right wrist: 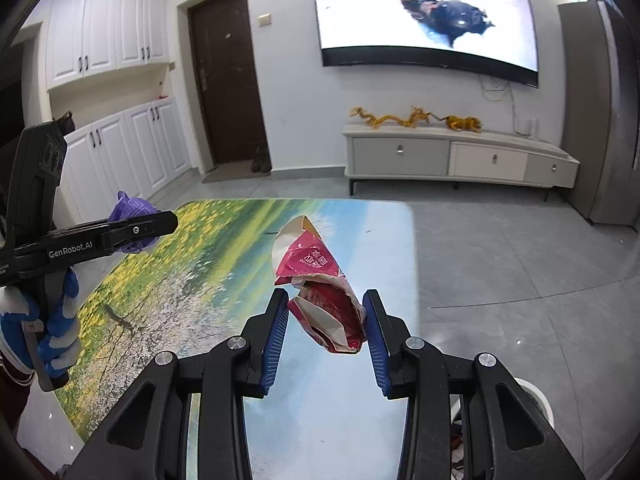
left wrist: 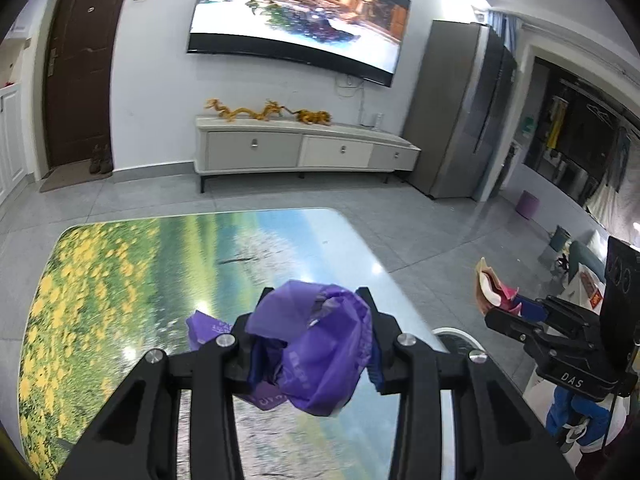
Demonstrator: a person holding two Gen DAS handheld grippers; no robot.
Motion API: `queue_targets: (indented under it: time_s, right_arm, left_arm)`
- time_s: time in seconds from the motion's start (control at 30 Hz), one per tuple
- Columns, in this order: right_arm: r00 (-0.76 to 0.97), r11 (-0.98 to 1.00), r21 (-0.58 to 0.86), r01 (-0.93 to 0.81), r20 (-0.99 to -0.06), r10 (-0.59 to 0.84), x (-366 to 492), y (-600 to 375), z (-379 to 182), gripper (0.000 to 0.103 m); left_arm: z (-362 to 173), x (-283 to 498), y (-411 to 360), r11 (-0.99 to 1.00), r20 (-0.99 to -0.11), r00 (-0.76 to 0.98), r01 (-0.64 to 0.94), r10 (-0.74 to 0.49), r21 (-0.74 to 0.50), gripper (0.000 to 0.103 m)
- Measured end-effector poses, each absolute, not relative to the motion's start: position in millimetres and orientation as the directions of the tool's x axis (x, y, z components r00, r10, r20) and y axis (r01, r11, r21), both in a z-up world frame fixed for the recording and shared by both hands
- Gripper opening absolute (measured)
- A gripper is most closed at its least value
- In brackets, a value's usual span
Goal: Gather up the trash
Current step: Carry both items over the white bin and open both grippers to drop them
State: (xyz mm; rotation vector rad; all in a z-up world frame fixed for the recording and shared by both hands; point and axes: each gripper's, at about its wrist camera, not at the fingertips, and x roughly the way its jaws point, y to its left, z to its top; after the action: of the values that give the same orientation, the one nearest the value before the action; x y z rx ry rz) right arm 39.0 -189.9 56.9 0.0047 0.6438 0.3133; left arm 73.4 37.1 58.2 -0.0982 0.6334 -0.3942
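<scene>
My left gripper (left wrist: 316, 300) is shut on a crumpled purple plastic bag (left wrist: 316, 344) and holds it above the near part of the table (left wrist: 120, 280), which has a landscape print. The same gripper (right wrist: 168, 222) and purple bag (right wrist: 132, 208) show at the left of the right wrist view. My right gripper (right wrist: 325, 300) holds a crumpled red and white wrapper (right wrist: 320, 292) between its blue pads (right wrist: 276, 336), above the table (right wrist: 192, 272). In the left wrist view the right gripper (left wrist: 516, 312) and wrapper (left wrist: 490, 284) sit at the right, past the table's edge.
A white round bin rim (right wrist: 536, 396) shows low at the right beside the table, and also in the left wrist view (left wrist: 456, 336). A white TV cabinet (left wrist: 304, 148), a wall TV (left wrist: 296, 12), a grey fridge (left wrist: 460, 112) and a brown door (left wrist: 78, 64) stand beyond grey floor tiles.
</scene>
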Motion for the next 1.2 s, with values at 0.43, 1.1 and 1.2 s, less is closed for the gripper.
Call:
queue_targets:
  time_s: [0.43,1.1,1.2]
  right_arm:
    - [0.792,0.988,0.137,-0.064,-0.596,0.134,21.4,-305.8,41.4,0.038]
    - [0.597,0.942,0.234,0.239,-0.801,0.048,32.4,-449.4,-104.7,0.038]
    - [0.552,0.935,0.239,0.262,-0.832,0.058,36.3,-458.5,-128.1,0.039]
  left_arm:
    - [49.1,96.3,-110.6,0.824,-0.615,0.588,0.533,-0.525,-0.194,0.037]
    - [-83.0,131.0,-333.9,0.694,-0.812,0.225,0.665,-0.539,-0.276,0.037]
    - [-101.8,138.9,-346.5,0.705,-0.830,0.180,0.638,-0.527,-0.309,0.040]
